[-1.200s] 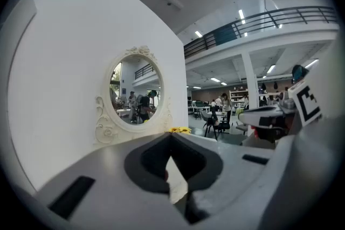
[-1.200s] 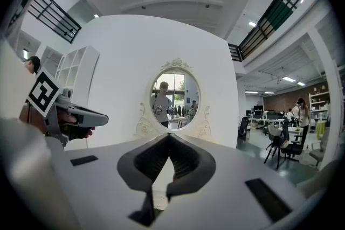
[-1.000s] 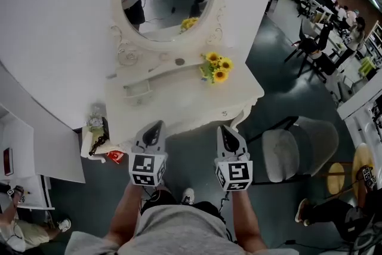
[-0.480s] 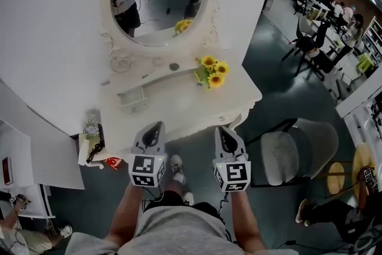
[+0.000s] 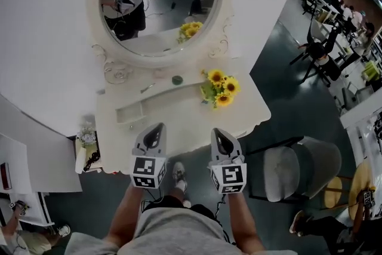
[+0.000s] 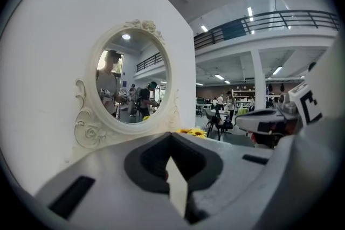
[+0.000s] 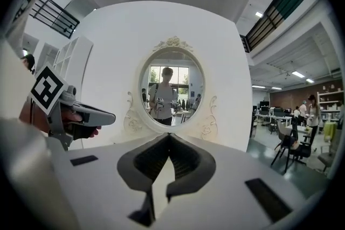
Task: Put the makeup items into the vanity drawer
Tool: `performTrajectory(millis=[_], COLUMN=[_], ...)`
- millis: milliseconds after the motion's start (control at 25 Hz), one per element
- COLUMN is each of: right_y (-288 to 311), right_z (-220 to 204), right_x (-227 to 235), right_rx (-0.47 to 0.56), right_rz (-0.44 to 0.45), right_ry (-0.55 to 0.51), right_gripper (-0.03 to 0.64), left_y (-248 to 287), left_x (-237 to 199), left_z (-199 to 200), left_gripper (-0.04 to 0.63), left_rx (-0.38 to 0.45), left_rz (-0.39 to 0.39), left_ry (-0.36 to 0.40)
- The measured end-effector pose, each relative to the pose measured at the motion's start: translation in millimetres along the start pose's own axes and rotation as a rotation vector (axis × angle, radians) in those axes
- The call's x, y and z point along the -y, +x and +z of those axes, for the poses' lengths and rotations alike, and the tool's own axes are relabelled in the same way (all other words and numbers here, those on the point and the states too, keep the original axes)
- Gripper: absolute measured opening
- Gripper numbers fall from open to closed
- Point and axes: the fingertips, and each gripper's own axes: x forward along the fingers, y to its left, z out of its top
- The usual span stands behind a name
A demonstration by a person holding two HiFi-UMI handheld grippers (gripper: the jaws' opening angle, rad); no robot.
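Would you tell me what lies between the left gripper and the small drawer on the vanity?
Nothing: in the head view, only bare vanity top separates the left gripper from the small drawer.

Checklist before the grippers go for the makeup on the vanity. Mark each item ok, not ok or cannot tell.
1. Left gripper empty: ok, jaws together with nothing between them.
2. Right gripper empty: ok, jaws together with nothing between them.
3. Jaws ready for a pick: not ok, both are shut.
4. Items located: ok, a round dark item and a slim stick lie on the shelf under the mirror. They are too small to tell what they are.
5. Drawer open: cannot tell, too small in the head view.
6. Sunflowers out of the way: ok, they stand to the right, apart from the items.
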Motion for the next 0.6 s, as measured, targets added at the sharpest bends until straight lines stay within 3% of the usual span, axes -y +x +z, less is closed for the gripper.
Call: performTrajectory(millis=[280, 600], right_y=[92, 184], right_z=[-9, -43], right_x=[8, 8], right_rx=[-0.066, -0.166], right_rz=[0.067, 0.128], right_ry=[0.002, 0.008], right_gripper=[0.012, 0.012], left_y=[66, 121], left_x=[-45, -97], left_z=[-2, -34], left_gripper=[0.0, 0.0], left_rx=[-0.052, -0.143], left_rz=[0.03, 0.062], left_ry=[-0.04, -0.085])
